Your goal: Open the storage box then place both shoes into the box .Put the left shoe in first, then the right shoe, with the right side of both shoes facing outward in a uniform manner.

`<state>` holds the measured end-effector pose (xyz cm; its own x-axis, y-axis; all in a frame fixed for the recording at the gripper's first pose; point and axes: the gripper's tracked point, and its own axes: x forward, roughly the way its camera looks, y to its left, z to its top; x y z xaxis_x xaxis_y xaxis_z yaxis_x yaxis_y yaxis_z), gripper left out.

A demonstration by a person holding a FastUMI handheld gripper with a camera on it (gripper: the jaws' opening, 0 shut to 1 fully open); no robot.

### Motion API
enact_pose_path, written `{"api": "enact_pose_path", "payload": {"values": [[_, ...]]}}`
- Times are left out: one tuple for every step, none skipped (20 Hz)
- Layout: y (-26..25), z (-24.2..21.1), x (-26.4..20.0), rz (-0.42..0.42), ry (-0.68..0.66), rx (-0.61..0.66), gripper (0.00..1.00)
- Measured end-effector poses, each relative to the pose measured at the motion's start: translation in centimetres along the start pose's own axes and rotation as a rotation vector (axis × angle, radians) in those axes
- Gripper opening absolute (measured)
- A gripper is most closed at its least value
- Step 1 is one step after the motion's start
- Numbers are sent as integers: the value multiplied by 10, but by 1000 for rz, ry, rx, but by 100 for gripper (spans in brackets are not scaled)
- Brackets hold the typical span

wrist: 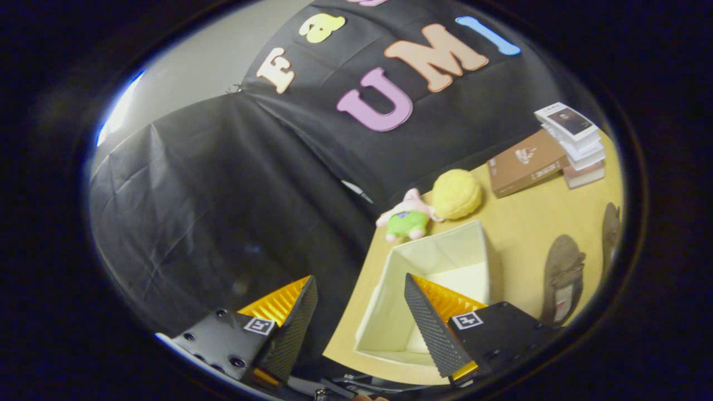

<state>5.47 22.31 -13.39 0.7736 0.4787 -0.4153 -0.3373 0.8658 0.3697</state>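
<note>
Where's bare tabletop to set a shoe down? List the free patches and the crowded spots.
Free: the table between the open storage box, the brown box and the near shoe.

Crowded: the far edge, where the plush toy and yellow ball sit just behind the storage box; the book stack.

The gripper hangs open, fingers apart, holding nothing.

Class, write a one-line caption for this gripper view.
Open gripper over an open cream fabric box; dark brown shoe beside it.
</note>
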Motion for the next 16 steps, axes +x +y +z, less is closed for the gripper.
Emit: {"api": "enact_pose_path", "payload": {"values": [[-22,8,-5,-43,-17,-1,99],[-43,17,-11,-91,-35,-1,99],[-61,23,-22,-136,-50,1,99],[-80,28,-30,-182,-61,1,99],[-102,33,-37,-232,-66,-4,99],[-124,36,-44,-281,-66,-14,99],[-146,36,-51,-330,-54,-25,99],[-160,31,-57,-366,-34,-34,99],[-176,24,-63,-404,-5,-45,99],[-193,16,-69,-444,33,-59,99],[-209,7,-74,-477,68,-75,100],[-223,-3,-76,-508,105,-87,100],[-236,-13,-79,-532,143,-94,100],[-245,-24,-80,-552,181,-90,100],[-256,-35,-79,-570,221,-79,100],[-266,-45,-77,-580,259,-60,100]]}}
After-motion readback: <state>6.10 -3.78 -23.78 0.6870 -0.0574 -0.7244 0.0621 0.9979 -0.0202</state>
